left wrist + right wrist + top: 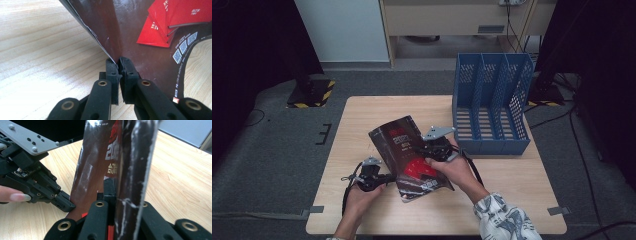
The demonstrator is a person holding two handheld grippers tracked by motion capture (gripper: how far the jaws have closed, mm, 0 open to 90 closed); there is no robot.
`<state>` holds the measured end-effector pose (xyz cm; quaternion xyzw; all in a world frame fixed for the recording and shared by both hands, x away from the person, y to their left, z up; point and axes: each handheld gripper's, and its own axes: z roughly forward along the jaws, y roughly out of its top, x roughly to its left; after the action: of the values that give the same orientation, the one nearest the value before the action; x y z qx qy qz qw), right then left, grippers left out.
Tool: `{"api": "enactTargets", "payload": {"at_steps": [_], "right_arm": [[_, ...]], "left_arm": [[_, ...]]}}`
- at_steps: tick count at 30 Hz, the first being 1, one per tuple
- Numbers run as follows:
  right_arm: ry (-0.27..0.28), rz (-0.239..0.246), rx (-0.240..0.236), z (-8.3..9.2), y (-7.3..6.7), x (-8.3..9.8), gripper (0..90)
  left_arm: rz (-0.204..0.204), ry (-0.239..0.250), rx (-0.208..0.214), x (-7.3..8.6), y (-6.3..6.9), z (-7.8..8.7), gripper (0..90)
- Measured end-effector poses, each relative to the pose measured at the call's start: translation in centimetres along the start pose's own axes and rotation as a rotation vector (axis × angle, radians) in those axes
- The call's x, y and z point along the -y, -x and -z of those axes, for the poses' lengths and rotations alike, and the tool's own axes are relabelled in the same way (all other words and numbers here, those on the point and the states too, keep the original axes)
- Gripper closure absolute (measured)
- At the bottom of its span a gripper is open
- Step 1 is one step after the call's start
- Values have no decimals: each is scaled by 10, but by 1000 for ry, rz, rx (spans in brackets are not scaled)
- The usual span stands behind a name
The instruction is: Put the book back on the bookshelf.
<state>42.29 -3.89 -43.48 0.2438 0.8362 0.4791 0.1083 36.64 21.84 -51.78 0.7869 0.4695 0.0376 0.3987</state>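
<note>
A dark magazine (409, 157) with red print on its cover is held tilted above the wooden table (522, 185), in front of the person and just left of the blue file rack (492, 107) with its 3 slots. The left gripper (384, 177) grasps the magazine's lower left edge: in the left gripper view the 2 black pads (112, 68) are pinched together on the thin edge of the cover (140, 37), which rises up and away from them. The right gripper (424, 150) clamps the magazine from the right side; in the right gripper view the glossy pages (130, 170) stand upright between its 2 jaws, hiding the right one. In that view the left gripper (65, 205) meets the cover's lower edge.
</note>
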Motion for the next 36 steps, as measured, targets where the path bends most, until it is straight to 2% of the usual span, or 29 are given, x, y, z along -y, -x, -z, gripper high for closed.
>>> {"api": "enactTargets", "payload": {"at_steps": [4, 11, 19, 28, 36], "right_arm": [[8, 8, -3, 1, 0, 0, 860], [35, 19, -6, 5, 0, -1, 846], [65, 20, -3, 8, 0, -3, 837], [65, 22, -16, 12, 2, -5, 820], [74, 32, -4, 17, 3, -9, 828]], "left_arm": [[-6, 2, 4, -1, 0, 2, 865], [-29, 23, -14, -4, 3, 6, 868], [-74, 43, -64, -8, 7, 12, 870], [-92, 49, -62, -10, 8, 17, 873], [-109, 63, -68, -12, 11, 21, 877]]}}
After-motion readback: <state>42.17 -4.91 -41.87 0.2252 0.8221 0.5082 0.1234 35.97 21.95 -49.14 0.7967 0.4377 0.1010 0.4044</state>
